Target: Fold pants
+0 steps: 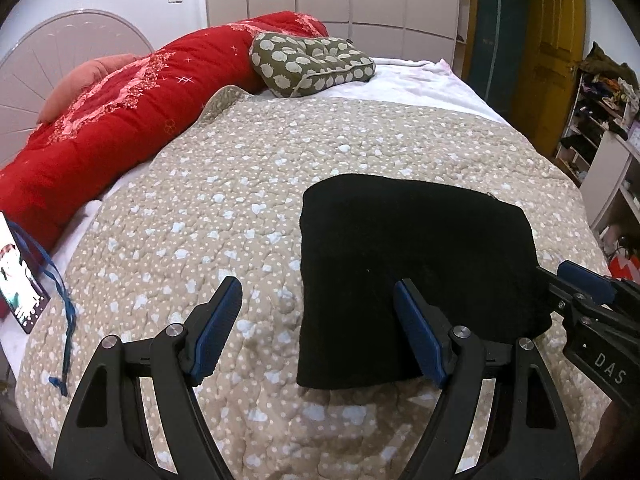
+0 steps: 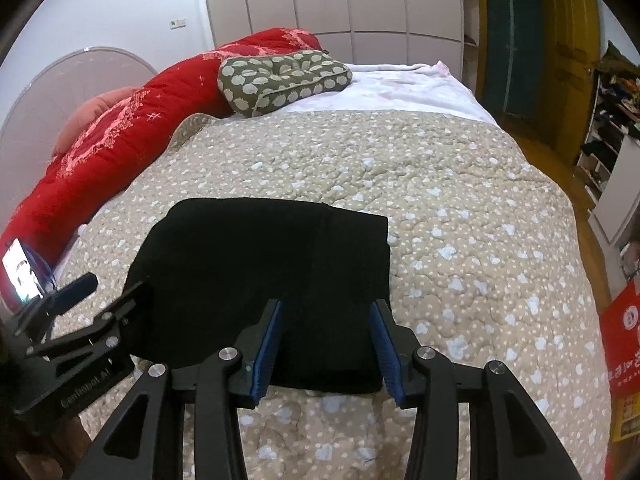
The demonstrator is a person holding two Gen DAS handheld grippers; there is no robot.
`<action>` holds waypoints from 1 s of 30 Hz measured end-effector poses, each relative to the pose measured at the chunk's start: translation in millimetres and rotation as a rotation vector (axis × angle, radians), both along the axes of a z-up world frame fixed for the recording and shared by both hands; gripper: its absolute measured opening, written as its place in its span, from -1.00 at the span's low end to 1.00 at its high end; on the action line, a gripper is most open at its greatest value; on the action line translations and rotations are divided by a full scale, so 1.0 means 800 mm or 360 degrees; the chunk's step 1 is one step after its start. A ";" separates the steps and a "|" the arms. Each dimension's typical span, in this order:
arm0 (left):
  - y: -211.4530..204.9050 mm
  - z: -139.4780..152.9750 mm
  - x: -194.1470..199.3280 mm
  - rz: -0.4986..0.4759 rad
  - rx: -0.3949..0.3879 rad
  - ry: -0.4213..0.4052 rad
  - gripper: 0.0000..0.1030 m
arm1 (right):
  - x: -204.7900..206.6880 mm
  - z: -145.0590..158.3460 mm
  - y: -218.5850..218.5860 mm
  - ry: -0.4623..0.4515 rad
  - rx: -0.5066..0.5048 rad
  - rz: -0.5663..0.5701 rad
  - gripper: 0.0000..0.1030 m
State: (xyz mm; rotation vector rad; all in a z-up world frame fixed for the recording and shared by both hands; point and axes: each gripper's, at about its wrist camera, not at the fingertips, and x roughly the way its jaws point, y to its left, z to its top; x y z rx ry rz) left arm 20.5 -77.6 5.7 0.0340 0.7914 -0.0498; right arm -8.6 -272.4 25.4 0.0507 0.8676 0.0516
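Observation:
The black pants (image 1: 412, 264) lie folded into a compact rectangle on the beige dotted quilt (image 1: 240, 208); they also show in the right wrist view (image 2: 264, 276). My left gripper (image 1: 318, 308) is open and empty, its jaws wide apart over the pants' near left edge. My right gripper (image 2: 326, 336) is open and empty, above the pants' near right edge. The right gripper also shows at the right edge of the left wrist view (image 1: 580, 284). The left gripper also shows at the left of the right wrist view (image 2: 80, 300).
A red duvet (image 1: 112, 120) lies along the bed's left side. A green patterned cushion (image 1: 312, 62) sits at the far end. A phone (image 1: 20, 280) with a blue cord lies at the near left. Shelves (image 1: 600, 120) and a door stand right of the bed.

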 end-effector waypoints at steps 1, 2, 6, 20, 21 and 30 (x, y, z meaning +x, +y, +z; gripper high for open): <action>-0.001 0.000 -0.001 0.0004 0.0005 -0.0001 0.53 | -0.001 0.000 0.000 0.0000 -0.0002 -0.0006 -0.16; -0.001 0.001 -0.002 0.0005 0.0002 0.0001 0.53 | -0.002 0.000 0.001 0.0000 -0.0011 -0.0014 -0.16; 0.001 0.002 -0.008 0.0019 -0.0024 -0.0005 0.53 | -0.007 -0.002 0.002 0.0005 -0.0018 -0.0023 -0.16; -0.006 0.000 -0.017 0.0007 0.0014 0.0004 0.53 | -0.020 0.000 -0.001 0.0003 0.0012 -0.0026 -0.16; -0.006 0.000 -0.017 0.0004 0.0013 0.0006 0.53 | -0.020 -0.001 -0.002 0.0007 0.0014 -0.0032 -0.16; -0.010 0.000 -0.019 -0.0014 0.0019 0.0002 0.53 | -0.022 -0.001 0.003 0.0018 0.0014 -0.0016 -0.15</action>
